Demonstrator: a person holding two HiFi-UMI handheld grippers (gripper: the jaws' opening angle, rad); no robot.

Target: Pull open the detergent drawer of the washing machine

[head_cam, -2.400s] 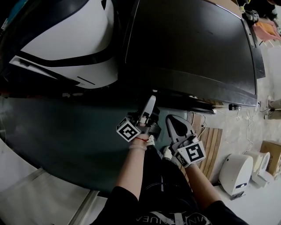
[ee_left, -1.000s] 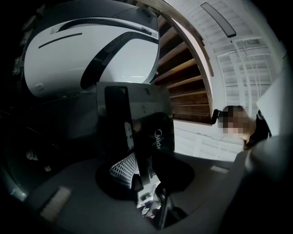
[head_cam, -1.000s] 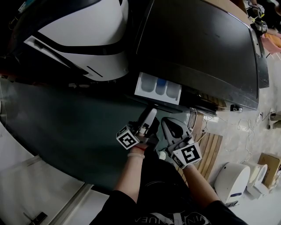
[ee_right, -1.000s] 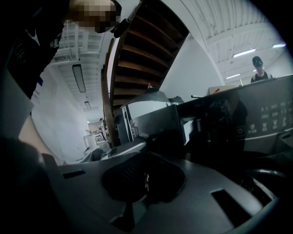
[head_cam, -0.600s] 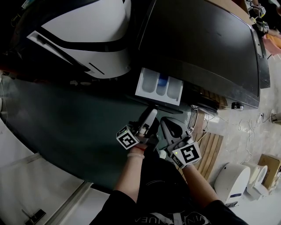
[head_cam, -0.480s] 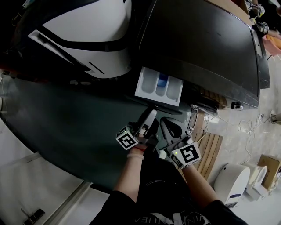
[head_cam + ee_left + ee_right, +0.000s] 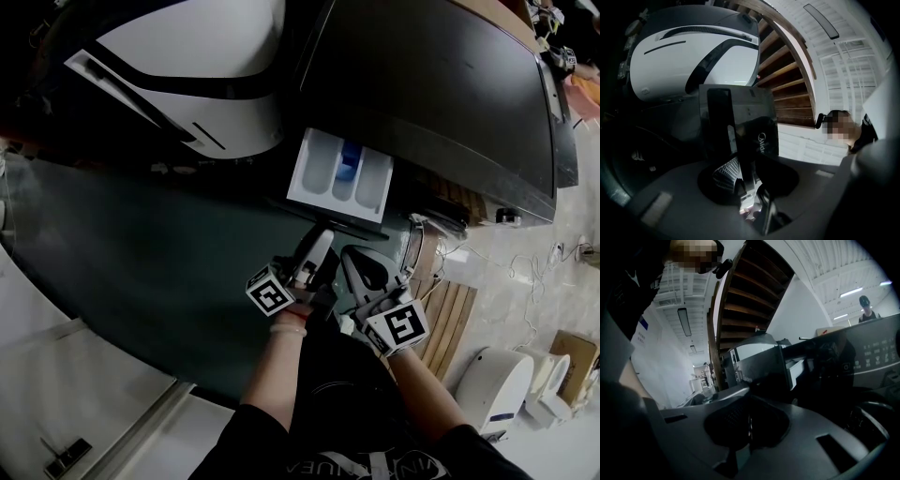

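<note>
The white detergent drawer (image 7: pixel 337 178), with a blue insert in its middle compartment, stands well out of the dark washing machine (image 7: pixel 431 84). My left gripper (image 7: pixel 323 238) is shut on the drawer's dark glossy front panel (image 7: pixel 736 126), which stands upright between its jaws in the left gripper view (image 7: pixel 745 183). My right gripper (image 7: pixel 353 255) hovers just right of the left one, below the drawer, touching nothing. Its jaws are shut with only a thin slit between them (image 7: pixel 749 423). In the right gripper view the drawer (image 7: pixel 761 365) shows ahead, seen from the side.
A large white rounded machine (image 7: pixel 187 56) stands left of the washer. A wooden slatted pallet (image 7: pixel 450 314) and a white appliance (image 7: pixel 502 370) lie on the floor at the right. Dark floor (image 7: pixel 141 262) spreads to the left.
The drawer, closed in the earliest frame, has slid out of the washer, and further over the last second. My left gripper came back with its front panel. The right gripper stayed beside it.
</note>
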